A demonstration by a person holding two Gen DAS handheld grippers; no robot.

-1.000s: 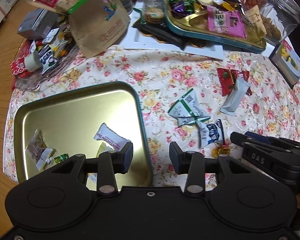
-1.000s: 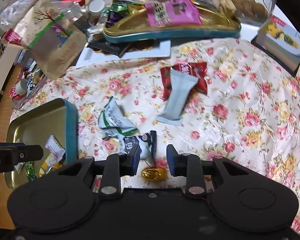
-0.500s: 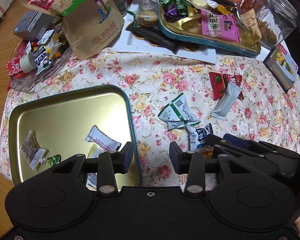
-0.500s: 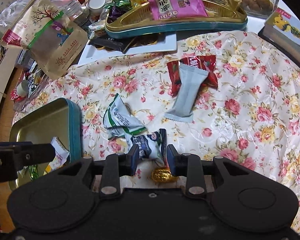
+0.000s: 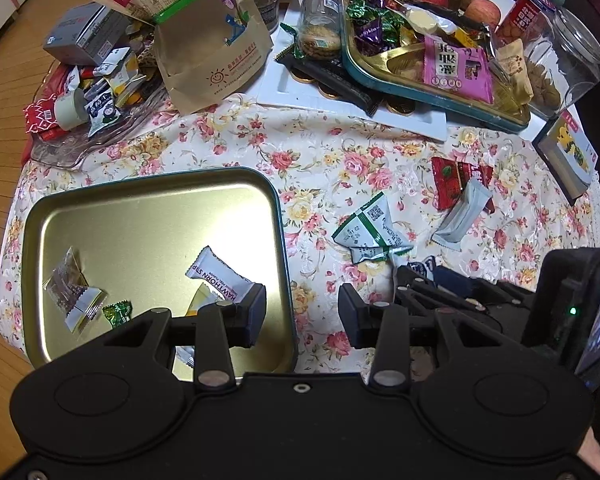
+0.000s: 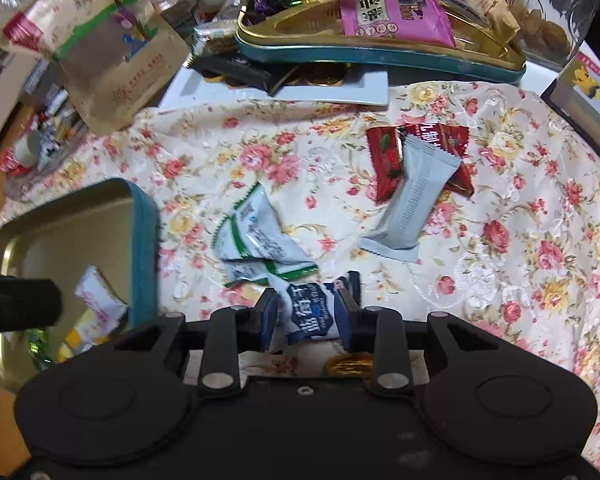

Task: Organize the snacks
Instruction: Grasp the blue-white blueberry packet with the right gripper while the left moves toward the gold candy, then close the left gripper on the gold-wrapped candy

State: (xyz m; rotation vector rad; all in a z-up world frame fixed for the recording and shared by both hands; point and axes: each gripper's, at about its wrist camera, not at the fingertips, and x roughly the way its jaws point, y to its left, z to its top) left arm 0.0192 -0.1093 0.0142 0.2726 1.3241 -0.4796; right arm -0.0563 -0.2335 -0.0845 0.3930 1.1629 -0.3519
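Observation:
A gold tray [image 5: 280, 216] with a teal rim sits on the flowered cloth and holds a white Hawthorn packet [image 5: 220, 280] and a few small sweets. My left gripper [image 5: 302, 312] hangs open over the tray's right rim with nothing between its fingers. My right gripper [image 6: 307, 314] points down at the cloth, and a blue-and-white candy packet [image 6: 312, 316] lies between its fingers, which stand beside it without a clear squeeze. A gold foil sweet [image 6: 348, 364] lies just behind them. Green-and-white packets [image 6: 256, 236], a grey bar [image 6: 416, 200] and a red packet [image 6: 384, 156] lie farther out.
At the back stands a second teal tray [image 5: 420, 92] full of sweets on a white board. A brown paper bag [image 5: 212, 40], a glass dish [image 5: 72, 148] of packets, a clear jar [image 5: 568, 60] and a booklet [image 5: 568, 152] ring the cloth. The table edge runs along the left.
My right gripper moved forward and down, so the blue-and-white packet now sits between its fingers and the gold sweet lies behind them. The left gripper stayed over the tray's rim.

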